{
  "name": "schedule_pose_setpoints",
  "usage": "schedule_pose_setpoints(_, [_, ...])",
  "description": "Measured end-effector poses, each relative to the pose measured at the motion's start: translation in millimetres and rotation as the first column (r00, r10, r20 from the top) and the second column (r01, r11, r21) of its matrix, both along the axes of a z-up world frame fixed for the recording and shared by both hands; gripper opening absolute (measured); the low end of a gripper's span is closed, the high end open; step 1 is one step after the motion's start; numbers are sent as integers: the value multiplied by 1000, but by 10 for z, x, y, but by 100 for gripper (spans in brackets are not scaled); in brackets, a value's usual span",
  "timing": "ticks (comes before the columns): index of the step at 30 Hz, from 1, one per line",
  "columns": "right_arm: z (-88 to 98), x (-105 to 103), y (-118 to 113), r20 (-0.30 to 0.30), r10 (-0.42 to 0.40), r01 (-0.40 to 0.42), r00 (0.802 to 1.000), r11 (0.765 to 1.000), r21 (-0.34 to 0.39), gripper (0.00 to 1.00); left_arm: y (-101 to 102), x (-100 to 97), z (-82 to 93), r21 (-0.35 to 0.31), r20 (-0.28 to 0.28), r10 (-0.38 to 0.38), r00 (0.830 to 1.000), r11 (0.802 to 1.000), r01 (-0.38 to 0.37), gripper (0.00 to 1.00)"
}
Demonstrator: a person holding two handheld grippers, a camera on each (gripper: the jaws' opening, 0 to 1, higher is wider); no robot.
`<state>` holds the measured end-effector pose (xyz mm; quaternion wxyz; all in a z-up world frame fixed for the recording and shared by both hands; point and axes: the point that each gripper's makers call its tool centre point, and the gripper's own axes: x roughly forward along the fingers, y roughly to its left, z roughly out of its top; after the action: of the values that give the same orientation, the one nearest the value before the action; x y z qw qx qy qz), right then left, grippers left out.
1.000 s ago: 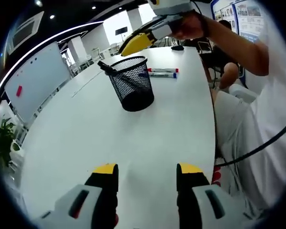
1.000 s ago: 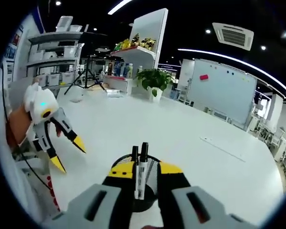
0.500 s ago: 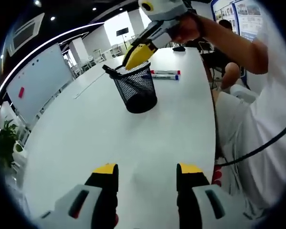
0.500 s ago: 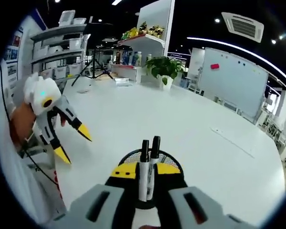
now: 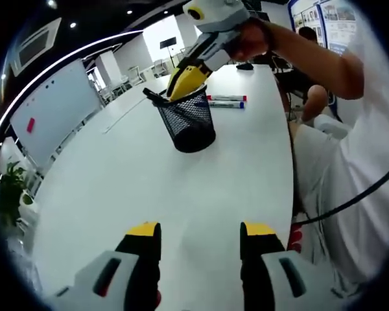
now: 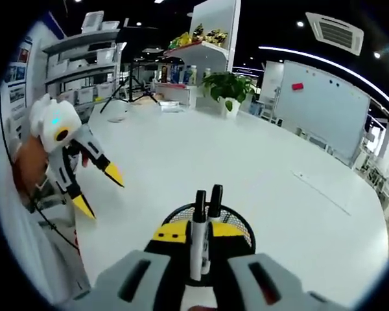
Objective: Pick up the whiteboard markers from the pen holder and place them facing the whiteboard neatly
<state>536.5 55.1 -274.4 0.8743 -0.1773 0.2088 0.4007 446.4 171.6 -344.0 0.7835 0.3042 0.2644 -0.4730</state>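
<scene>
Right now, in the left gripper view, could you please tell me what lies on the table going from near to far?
Left gripper → black mesh pen holder, with the right gripper at its rim → two markers lying side by side beyond it.

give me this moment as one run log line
right gripper: over pen holder, jaws around two black-capped markers | left gripper: open, idle over table | two markers lie beyond holder

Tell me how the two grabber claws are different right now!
The right gripper reaches into the black mesh pen holder; the left gripper hangs over bare white table, away from the holder. The right gripper's jaws sit close together around the markers; the left gripper's stand wide apart and hold nothing. Both have yellow tips and grey bodies.
</scene>
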Motion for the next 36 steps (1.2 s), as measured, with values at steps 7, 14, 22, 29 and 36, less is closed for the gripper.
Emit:
schedule_pose_setpoints(7, [-36,-27,33,-16,9,-9,1000,1000,0,10,-7,12,28,0,5,2,1000,1000,-2,50])
schedule_pose_setpoints(14, [-59,-3,44,-17,10,-10,1000,1000,2,9,-11,-11,25,4,2,-2,1000,1000,2,50])
schedule_pose_setpoints(22, [-94,13,46,-9,22,-22,1000,999,-24,9,28,8,36,1,5,15,1000,1000,-15,50])
schedule_pose_setpoints(29, [-144,73,59,-13,24,-25,1000,998,-64,9,12,-16,-11,-10,-7,17,1000,1000,-17,50])
schedule_pose_setpoints(36, [-76,93,58,-7,-4,4,1000,1000,-21,8,38,0,13,-1,0,19,1000,1000,-19,50])
